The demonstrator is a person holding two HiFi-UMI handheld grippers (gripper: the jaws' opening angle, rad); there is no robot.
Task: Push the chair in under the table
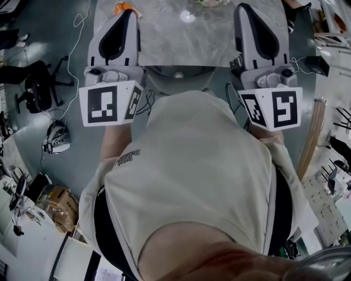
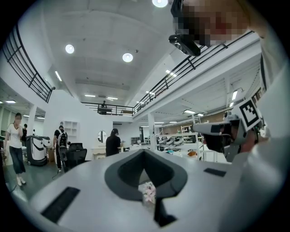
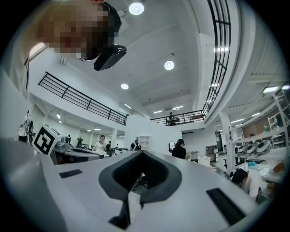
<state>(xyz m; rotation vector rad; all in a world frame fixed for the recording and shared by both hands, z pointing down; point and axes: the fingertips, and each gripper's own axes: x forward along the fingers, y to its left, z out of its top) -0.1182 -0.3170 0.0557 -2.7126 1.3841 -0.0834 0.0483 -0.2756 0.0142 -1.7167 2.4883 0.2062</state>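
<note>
looking down from the head view: the chair (image 1: 176,77) is dead ahead at 12 o'clock, right at the near edge of the grey marble worktop (image 1: 186,44). i only see a curved bit of it. the rest is hidden behind my beige shirt (image 1: 192,181), so i can't say how far under it sits.

left tongs (image 1: 129,12) are up at 11 o'clock and right tongs (image 1: 243,7) at 1 o'clock. both point away from me over the worktop's near corners, with the chair between them. can't tell if either one touches the chair.

the left gripper view shows the left tongs pinched fully together with nothing in them. same for the right tongs in the right gripper view.

around me on the floor: a black office chair (image 1: 37,88) at 10 o'clock, a cardboard box (image 1: 59,204) at 8 o'clock and some wooden strips (image 1: 311,137) at 3 o'clock. a person in a white top (image 2: 13,144) and a few others stand well off across the hall.
</note>
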